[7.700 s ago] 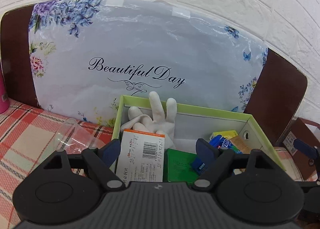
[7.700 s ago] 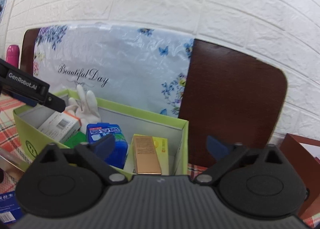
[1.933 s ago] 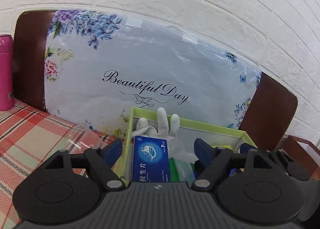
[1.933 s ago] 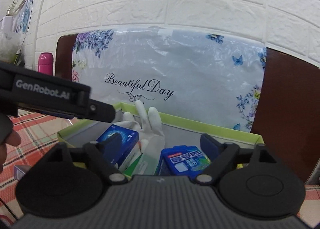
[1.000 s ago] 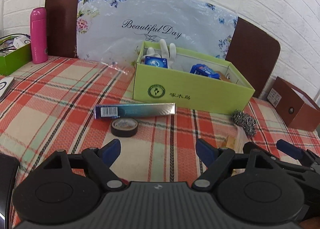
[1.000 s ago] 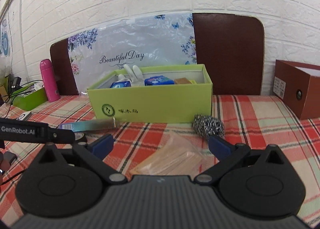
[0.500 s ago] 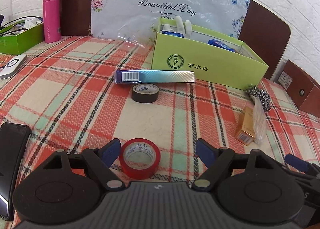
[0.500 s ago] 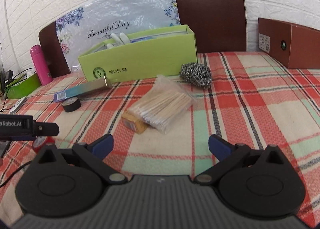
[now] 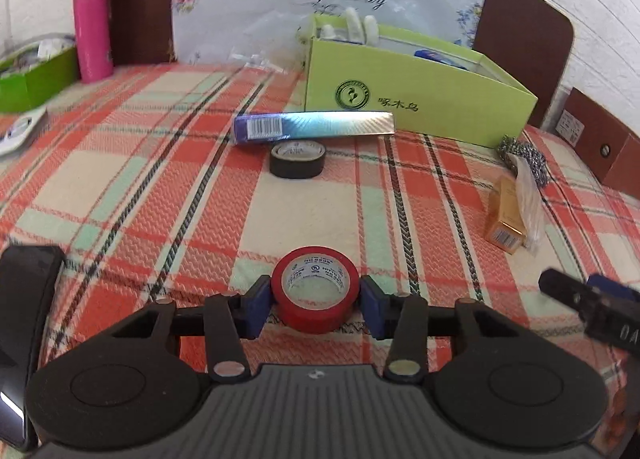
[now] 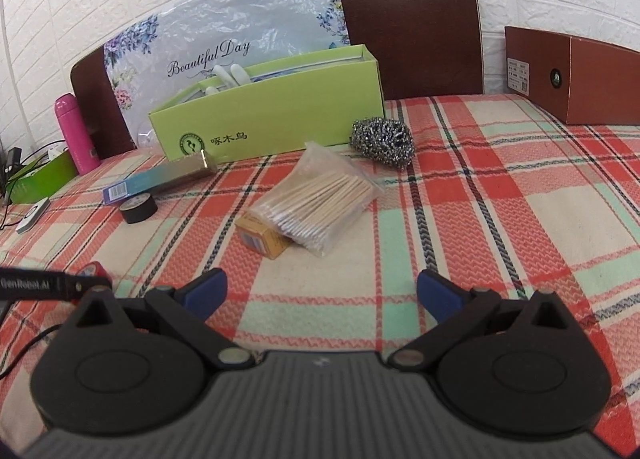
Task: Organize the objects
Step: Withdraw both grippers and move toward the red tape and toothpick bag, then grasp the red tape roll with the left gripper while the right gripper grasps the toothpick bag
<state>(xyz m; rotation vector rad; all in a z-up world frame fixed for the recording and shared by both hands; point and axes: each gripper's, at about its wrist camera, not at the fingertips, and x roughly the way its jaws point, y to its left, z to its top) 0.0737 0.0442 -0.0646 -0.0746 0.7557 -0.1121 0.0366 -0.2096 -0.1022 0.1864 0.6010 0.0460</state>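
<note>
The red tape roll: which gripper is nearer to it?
Left. The left gripper has just been closing with the red tape roll between its jaws. The right gripper stands open, off to the roll's right, over bare cloth.

Two rolls of tape lie on the checked cloth: one red roll [image 9: 315, 289] and one black roll [image 9: 297, 159]. There is one long shiny blue box [image 9: 312, 127], one small gold box [image 10: 265, 238], one bag of cotton swabs [image 10: 320, 203] and one steel-wool scourer [image 10: 382, 141]. Boxes for storage number three: one light green box [image 9: 416, 105] (white glove fingers and a blue packet show above its rim, the rest inside cannot be counted), one darker green box [image 9: 34, 79] and one brown box [image 10: 576, 77]. One pink bottle [image 9: 92, 27] stands at the back.
</note>
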